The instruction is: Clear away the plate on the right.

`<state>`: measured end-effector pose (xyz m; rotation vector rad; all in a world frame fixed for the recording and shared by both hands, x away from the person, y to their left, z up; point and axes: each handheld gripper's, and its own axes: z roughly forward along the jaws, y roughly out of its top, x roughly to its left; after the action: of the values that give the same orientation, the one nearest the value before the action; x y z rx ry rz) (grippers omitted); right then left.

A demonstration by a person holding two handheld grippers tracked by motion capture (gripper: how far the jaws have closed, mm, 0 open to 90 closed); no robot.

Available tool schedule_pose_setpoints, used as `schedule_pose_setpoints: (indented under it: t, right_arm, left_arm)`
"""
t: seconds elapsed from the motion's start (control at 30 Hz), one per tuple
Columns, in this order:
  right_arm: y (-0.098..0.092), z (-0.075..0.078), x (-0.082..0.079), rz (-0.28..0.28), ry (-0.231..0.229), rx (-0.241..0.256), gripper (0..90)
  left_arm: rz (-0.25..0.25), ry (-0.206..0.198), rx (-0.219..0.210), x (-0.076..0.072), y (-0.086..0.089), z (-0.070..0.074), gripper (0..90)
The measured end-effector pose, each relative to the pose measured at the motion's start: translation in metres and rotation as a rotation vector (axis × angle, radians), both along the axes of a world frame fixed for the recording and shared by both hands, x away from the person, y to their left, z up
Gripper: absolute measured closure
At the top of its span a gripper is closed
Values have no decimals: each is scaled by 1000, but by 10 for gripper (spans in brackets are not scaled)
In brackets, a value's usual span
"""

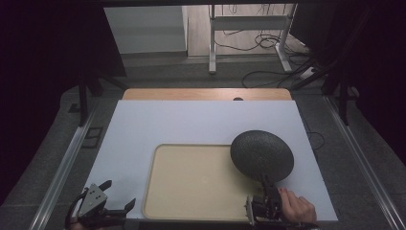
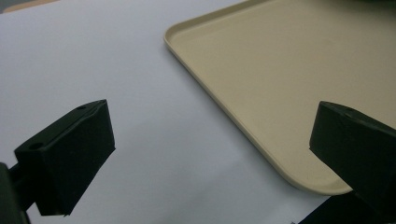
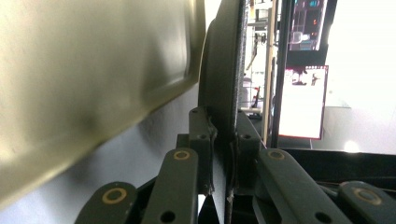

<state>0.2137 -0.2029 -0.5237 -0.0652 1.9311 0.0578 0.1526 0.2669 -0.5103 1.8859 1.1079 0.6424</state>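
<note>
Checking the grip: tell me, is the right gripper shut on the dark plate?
Shut: right gripper jaws pinch the plate's edge.

A white sheet (image 1: 191,124) covers most of the table (image 1: 206,94), whose wooden top shows as a bare strip along the sheet's far edge — a small dark spot (image 1: 238,99) sits on that strip. Beyond the table, a white metal frame (image 1: 249,33) stands on the floor, with dark cables (image 1: 268,45) looping around its feet. Grey carpet (image 1: 57,158) and a metal rail (image 1: 62,167) lie left of the table — another rail (image 1: 364,158) runs along its right.
</note>
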Motion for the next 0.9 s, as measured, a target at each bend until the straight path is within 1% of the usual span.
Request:
schedule_pose_setpoints:
  t: [0.03,0.07,0.1,0.13,0.17,0.2,0.23,0.27,0.3,0.33,0.37,0.4,0.43,0.5,0.53,0.57,0.6,0.63,0.67,0.7,0.8,0.83,0.87,0.9]
  right_arm:
    - [0,0,0,0,0,0,820]
    - [4,0,-1,13,-5,4,820]
    - [6,3,-3,4,5,-9,820]
    - [8,4,-5,-7,-3,-24,820]
    - [10,3,-5,13,4,-12,820]
    - [11,2,-5,28,-5,-4,820]
    - [11,2,-5,28,-5,-4,820]
    - [15,3,-7,30,7,-11,819]
    - [17,1,-6,53,-4,4,818]
    - [19,3,-8,48,9,-12,817]
    - [21,3,-8,59,10,-15,817]
    - [22,1,-8,76,-2,2,817]
    - [24,1,-9,80,4,-3,816]
    - [27,0,-10,98,0,1,816]
    - [29,2,-12,82,10,-17,814]
    - [30,1,-12,92,6,-13,814]
    - [32,0,-12,102,3,1,813]
    - [33,2,-13,98,15,-28,813]
    - [34,-1,-13,112,6,-4,813]
    - [36,0,-13,121,6,-10,813]
    - [40,-1,-15,133,6,5,813]
    - [42,1,-17,119,17,-10,813]
    - [43,0,-16,145,9,-6,813]
    - [45,-1,-16,155,5,-4,813]
  left_arm:
    - [0,0,0,0,0,0,0]
    - [-1,1,1,0,0,0,0]
    - [-1,1,1,0,0,0,0]
    - [-1,1,1,0,0,0,0]
    - [-1,1,2,0,0,0,0]
    - [-1,2,2,0,0,0,0]
    - [-1,2,2,0,0,0,0]
    - [-1,2,2,0,0,0,0]
    - [-1,2,2,0,0,0,0]
    - [0,1,2,0,0,0,0]
    - [0,1,2,0,0,0,0]
    - [1,1,2,0,0,0,0]
    - [1,1,2,0,0,0,0]
    - [1,1,2,0,0,0,0]
    - [1,1,3,0,0,0,0]
    - [1,2,3,0,0,0,0]
    - [0,2,4,0,0,0,0]
    - [1,2,4,0,0,0,0]
    - [1,2,3,0,0,0,0]
    - [1,2,4,0,0,0,0]
    - [0,4,5,0,0,-1,0]
    - [0,3,5,0,0,-1,0]
    - [0,3,5,0,0,-1,0]
    - [0,3,5,0,0,0,0]
